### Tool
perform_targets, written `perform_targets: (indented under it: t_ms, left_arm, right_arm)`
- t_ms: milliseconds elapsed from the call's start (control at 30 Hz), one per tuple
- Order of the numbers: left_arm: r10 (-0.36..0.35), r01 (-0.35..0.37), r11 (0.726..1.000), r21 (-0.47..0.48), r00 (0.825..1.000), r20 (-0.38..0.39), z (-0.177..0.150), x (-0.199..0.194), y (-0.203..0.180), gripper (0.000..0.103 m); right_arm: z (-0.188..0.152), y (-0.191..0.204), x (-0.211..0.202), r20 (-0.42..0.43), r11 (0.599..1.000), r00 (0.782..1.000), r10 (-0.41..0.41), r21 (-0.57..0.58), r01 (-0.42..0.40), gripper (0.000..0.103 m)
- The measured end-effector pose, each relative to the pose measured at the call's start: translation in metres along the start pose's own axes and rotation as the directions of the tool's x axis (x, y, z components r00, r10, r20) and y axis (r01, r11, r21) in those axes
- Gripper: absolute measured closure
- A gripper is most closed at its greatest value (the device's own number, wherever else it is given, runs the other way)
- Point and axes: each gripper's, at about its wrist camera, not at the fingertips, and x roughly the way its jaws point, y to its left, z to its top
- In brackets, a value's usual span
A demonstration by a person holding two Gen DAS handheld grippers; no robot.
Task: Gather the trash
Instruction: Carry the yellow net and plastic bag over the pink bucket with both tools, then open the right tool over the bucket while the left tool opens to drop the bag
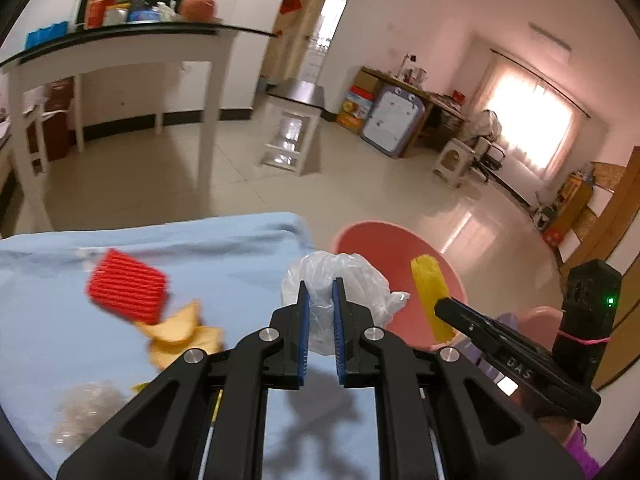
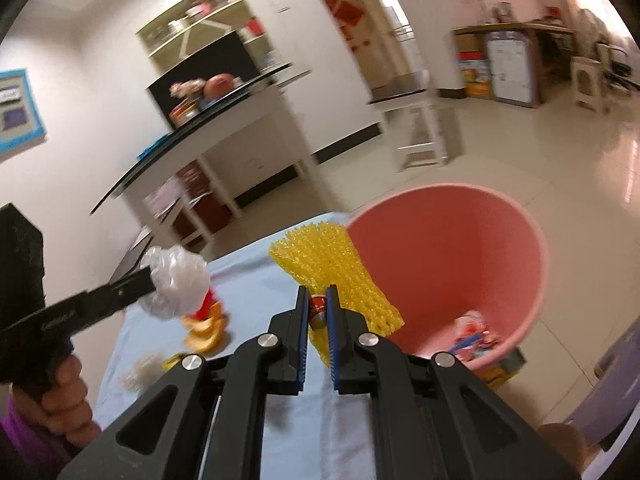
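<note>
Blue cloth (image 1: 168, 248) covers the table, w/ leftovers on it: red ribbed net (image 1: 127, 292) lying just beside a heap of orange peels (image 1: 182, 334), and a blurry clear wrapper (image 1: 86, 408) near the front edge. Past the cloth's far corner, pink bin (image 2: 500, 240) stands on the tile floor, mouth open, bright wrappers (image 2: 474, 334) already at its bottom; nothing blocks the mouth. Further back: white counter (image 1: 120, 52) loaded w/ boxes and flowers, a stool (image 1: 286, 136) mid-floor, desk by the bright window. Left gripper (image 1: 320, 286) is up off the cloth, pointing down-and-forward, jaws narrow and pinched on a crumpled clear bag (image 1: 340, 280); the bag bulges out both sides of the blue pads (image 1: 305, 304), right at the bin's near rim in the left view. From the right view the same bag (image 2: 178, 284) hangs clear above the peels (image 2: 206, 330), left hand (image 2: 66, 392) wrapped round the grip, purple sleeve at the frame edge. Right gripper (image 2: 319, 300) also angled down, jaws narrow, clamped on a yellow foam net (image 2: 336, 280); net fans out ahead of the pads and sits btwn cloth corner and bin rim, not inside yet. Small red-printed bit shows btwn the pads, can't tell what. In the left view, right gripper (image 1: 442, 304) comes in from the right w/ the yellow net (image 1: 430, 296) sticking up in front of the bin (image 1: 404, 240).
</note>
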Motion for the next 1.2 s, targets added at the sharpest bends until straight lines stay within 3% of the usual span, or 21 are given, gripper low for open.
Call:
perform_targets:
  t_ms: [333, 900, 1100, 1200]
  left_arm:
    - [-0.056, 0.057, 0.998, 0.011, 0.995, -0.082, 0.005, 0.063, -0.040, 0.093]
    - [-0.052, 0.052, 0.999, -0.001, 0.985, -0.166, -0.007, 0.114, -0.051, 0.093]
    - [-0.068, 0.063, 0.997, -0.033, 0.982, -0.178, -0.007, 0.120, -0.048, 0.082]
    - [-0.076, 0.070, 0.997, -0.039, 0.981, -0.179, -0.007, 0.121, -0.048, 0.076]
  right_arm:
    - [0.010, -0.051, 0.007, 0.013, 0.994, 0.996, -0.088, 0.073, 0.087, 0.095]
    - [0.015, -0.073, 0.036, -0.019, 0.981, 0.986, -0.165, 0.098, 0.166, 0.092]
    - [0.016, -0.075, 0.040, -0.021, 0.978, 0.984, -0.179, 0.109, 0.180, 0.087]
    - [0.016, -0.076, 0.041, -0.018, 0.976, 0.982, -0.186, 0.114, 0.187, 0.078]
